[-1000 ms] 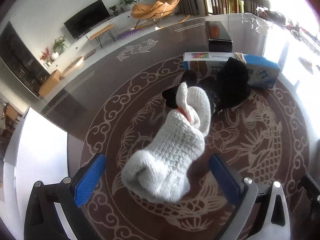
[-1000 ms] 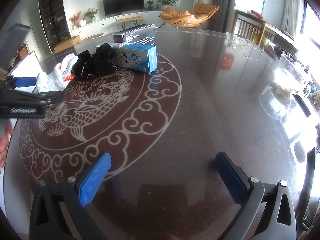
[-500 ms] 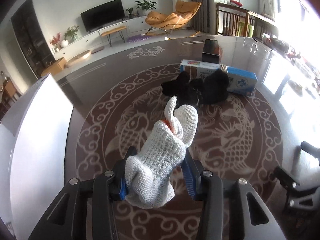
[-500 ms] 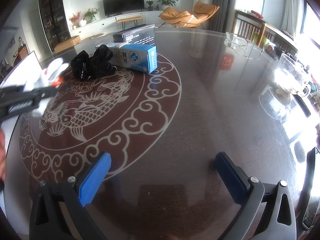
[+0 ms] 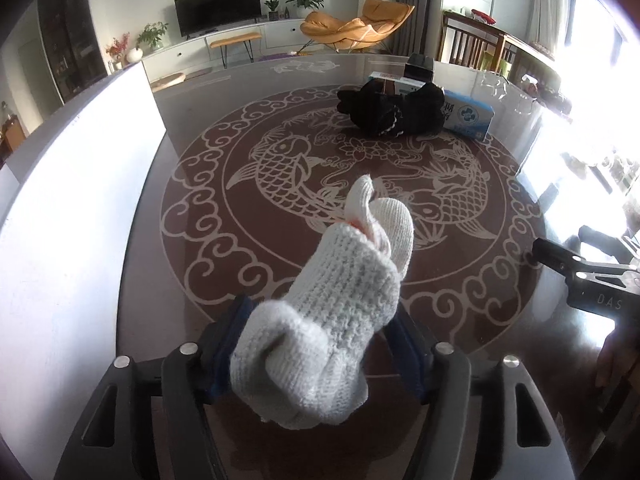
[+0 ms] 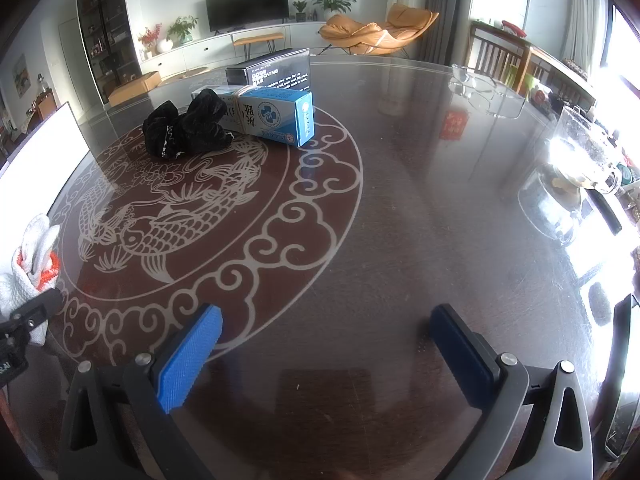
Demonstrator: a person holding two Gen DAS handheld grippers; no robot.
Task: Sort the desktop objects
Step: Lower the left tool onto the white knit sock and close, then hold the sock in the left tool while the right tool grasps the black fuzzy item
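1. Round glass tabletop (image 6: 400,208), dark brown, with a pale fish-and-cloud pattern in a ring; it fills both views.
2. White panel (image 5: 68,208) stands at the tabletop's left edge in the left wrist view.
3. Black box (image 6: 276,70) with white lettering lies at the far side, just behind the blue box.
4. Blue and white box (image 6: 276,118) lies on its long side at the far edge of the pattern ring, touching the black gloves.
5. Black gloves (image 6: 186,128), a crumpled pile on the tabletop, lean against the blue box's left end.
6. White knit glove (image 5: 336,320) with an orange trim, bunched, sits between the left tool's blue pads, fingers pointing away from the camera. In the right wrist view it shows at the left edge (image 6: 28,264), clear of the tabletop pattern, well apart from the black gloves.
7. Left tool (image 5: 320,352): pads are on both sides of the white glove; the jaws have just been opening from a tighter squeeze, and the glove is between them and bulges past the pads, so it reads as clamped on it.
8. Right tool (image 6: 326,350): jaws wide apart, nothing between them, over bare tabletop near the ring's edge.
9. Clear glass dish (image 6: 486,94) sits far right on the tabletop.
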